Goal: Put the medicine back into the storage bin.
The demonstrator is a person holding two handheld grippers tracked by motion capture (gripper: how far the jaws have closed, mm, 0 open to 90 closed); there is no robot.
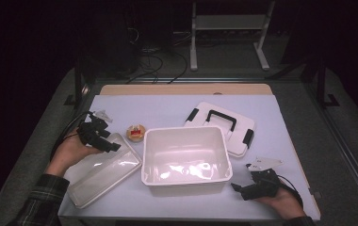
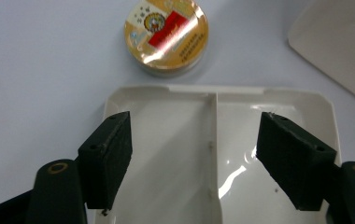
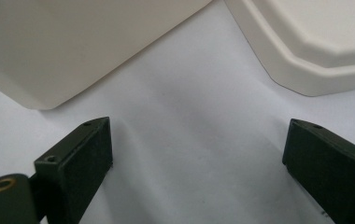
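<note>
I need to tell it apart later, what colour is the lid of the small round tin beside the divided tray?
Gold with a red label on the small round tin, best seen in the left gripper view.

— Supporting surface?
— Table [image 1: 177,106], covered by a pale lavender-white sheet; bare wooden strip along the far edge.

— Items lying directly on it?
— White open bin [image 1: 185,155], near the middle. White lid with black handle and black clips [image 1: 224,127], just behind the bin to the right, its near edge hidden behind the bin. Shallow divided tray [image 1: 102,170], front left, set at an angle, close beside the bin. Small round tin with gold and red label [image 1: 135,133], between tray and bin, apart from both.
</note>
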